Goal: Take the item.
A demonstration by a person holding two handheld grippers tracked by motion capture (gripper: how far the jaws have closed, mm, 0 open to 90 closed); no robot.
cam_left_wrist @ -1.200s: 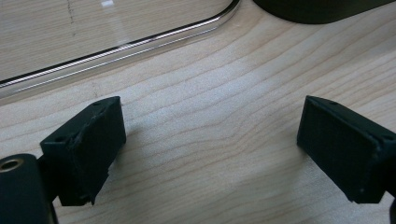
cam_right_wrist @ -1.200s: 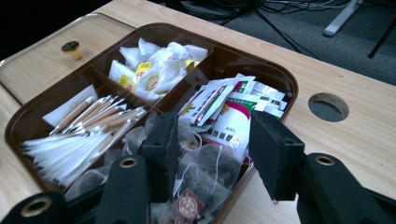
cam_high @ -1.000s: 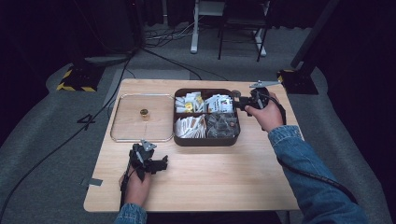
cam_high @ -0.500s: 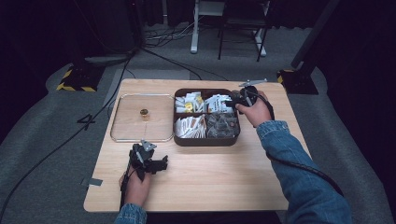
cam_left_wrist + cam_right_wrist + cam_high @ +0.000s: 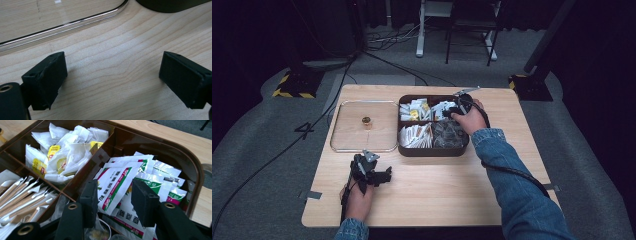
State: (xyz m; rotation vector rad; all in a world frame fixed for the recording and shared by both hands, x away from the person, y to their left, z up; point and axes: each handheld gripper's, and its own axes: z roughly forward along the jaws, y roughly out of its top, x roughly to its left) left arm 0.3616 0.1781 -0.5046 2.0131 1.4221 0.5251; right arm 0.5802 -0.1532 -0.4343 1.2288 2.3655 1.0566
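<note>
The right gripper's (image 5: 113, 200) fingers straddle a white, red and green sachet (image 5: 115, 181) at the top of its pile, parted and not yet pinching it, in the far right compartment of a brown box (image 5: 432, 150). The left gripper (image 5: 112, 80) rests released on the table (image 5: 437, 195), near a clear tray (image 5: 343, 145).
</note>
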